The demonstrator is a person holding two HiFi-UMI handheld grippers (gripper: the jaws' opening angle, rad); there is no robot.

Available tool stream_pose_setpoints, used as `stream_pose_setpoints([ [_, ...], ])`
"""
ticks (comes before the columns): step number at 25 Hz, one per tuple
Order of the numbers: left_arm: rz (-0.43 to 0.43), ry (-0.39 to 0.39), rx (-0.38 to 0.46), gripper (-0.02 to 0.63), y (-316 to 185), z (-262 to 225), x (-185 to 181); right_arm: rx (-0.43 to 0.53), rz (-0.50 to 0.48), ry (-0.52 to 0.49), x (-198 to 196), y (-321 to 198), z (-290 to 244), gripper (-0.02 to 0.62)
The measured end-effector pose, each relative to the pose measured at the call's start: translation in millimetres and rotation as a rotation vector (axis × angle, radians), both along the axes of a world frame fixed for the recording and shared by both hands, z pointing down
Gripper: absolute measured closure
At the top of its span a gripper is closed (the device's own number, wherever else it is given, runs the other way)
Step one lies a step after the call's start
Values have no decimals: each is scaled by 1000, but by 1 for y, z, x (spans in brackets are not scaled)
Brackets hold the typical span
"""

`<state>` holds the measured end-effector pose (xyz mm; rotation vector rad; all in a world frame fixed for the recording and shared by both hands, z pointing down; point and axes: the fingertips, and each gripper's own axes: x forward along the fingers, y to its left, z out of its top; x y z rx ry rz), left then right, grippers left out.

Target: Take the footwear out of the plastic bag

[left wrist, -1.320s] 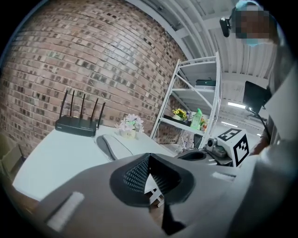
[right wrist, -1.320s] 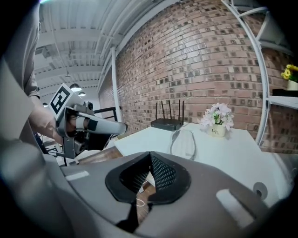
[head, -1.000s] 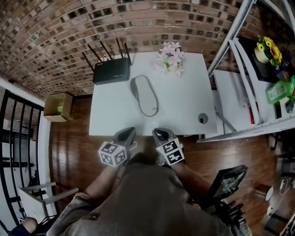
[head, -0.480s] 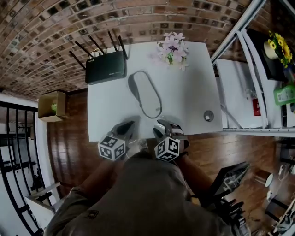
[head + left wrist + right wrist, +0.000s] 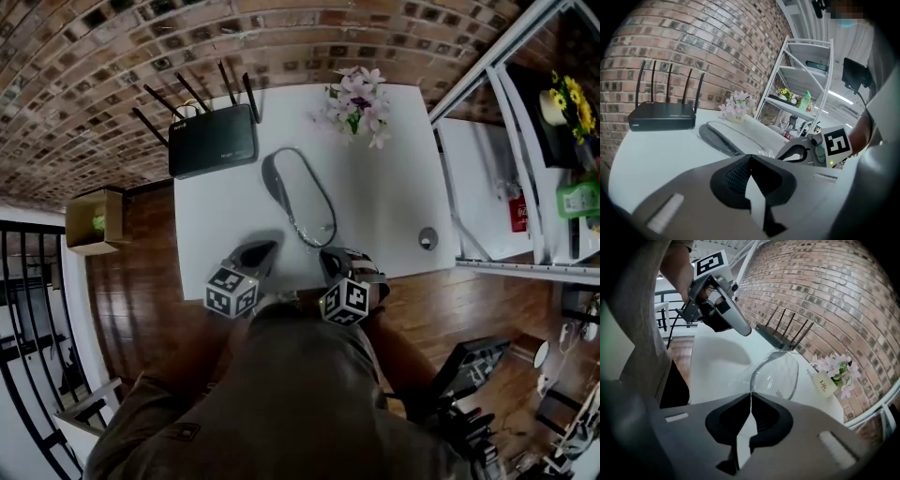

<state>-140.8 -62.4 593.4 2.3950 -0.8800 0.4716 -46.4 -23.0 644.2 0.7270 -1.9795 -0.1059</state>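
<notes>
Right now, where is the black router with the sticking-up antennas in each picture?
Head view: the router is in the upper left of the picture.
Left gripper view: the router is at the left edge, halfway down.
Right gripper view: the router is just above the centre.
Shared landmark: the pink flowers, to the router's right in every view.
</notes>
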Motion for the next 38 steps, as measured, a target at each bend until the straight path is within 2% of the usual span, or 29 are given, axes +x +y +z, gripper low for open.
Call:
stream_pose_setpoints([
  [4, -3, -17, 17, 604, -10, 2, 5, 9, -87, 19, 7, 6, 0, 578],
  [9, -32, -47, 41, 604, -25, 0, 15, 7, -281, 25, 23, 18, -6, 580],
  [15, -11, -109, 63, 604, -27, 6, 42, -26, -500, 37, 61, 34, -3, 581],
  [19, 0, -163, 69, 604, -26, 15, 60, -42, -575, 33, 90, 33, 2, 580],
  [22, 5, -206, 60, 604, -28, 25, 70, -42, -568, 41, 113, 21, 5, 580],
  [25, 15, -246, 29, 604, -24, 38, 77, -35, -521, 45, 134, 1, 7, 580],
  [32, 1, -276, -45, 604, -5, 49, 84, -21, -394, 27, 155, -39, 5, 578],
  [35, -6, -278, -57, 604, -1, 53, 84, -45, -340, -8, 156, -46, 8, 574],
  [38, -4, -285, -70, 604, 2, 58, 79, -102, -233, -82, 163, -51, 10, 537],
])
